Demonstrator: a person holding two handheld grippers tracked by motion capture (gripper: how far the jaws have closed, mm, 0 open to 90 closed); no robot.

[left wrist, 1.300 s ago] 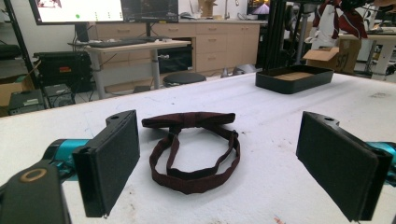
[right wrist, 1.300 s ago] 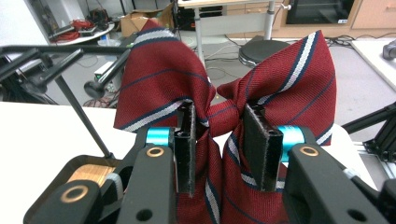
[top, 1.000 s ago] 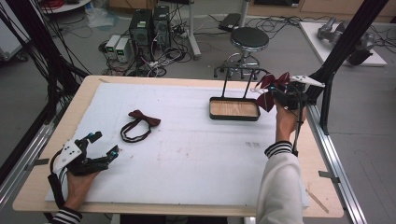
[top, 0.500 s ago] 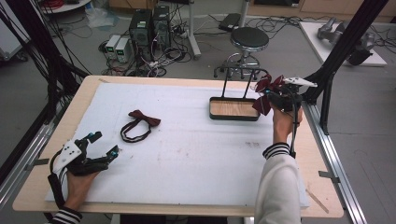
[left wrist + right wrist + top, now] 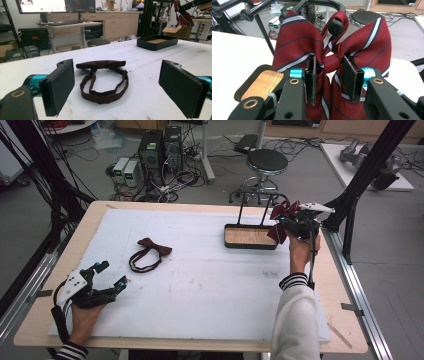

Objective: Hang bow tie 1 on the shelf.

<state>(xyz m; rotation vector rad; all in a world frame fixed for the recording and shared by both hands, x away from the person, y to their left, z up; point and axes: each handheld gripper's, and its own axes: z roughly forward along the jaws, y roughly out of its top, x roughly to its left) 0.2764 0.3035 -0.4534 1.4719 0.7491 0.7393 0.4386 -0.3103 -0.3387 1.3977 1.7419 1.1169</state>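
Striped bow tie [image 5: 329,62] is pinched at its knot by the right tongs [image 5: 291,222], raised just past the tray's [image 5: 250,243] right end near the desk [image 5: 345,325] edge. Left tongs [image 5: 102,277] rest open; dark bow tie [image 5: 148,254] lies amid bare desk.

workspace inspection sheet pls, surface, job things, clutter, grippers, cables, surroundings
surface: white sheet on a wooden table, faintly smudged
job's things: striped red bow tie held up by the rack above the black tray; dark bow tie lying flat with its strap looped
clutter: nothing seen
grippers: left gripper open, resting on the sheet, facing the dark bow tie; right gripper shut on the striped bow tie's knot
cables: one trails from the right gripper along the sleeve
surroundings: stool, computer boxes and tangled wires on the floor
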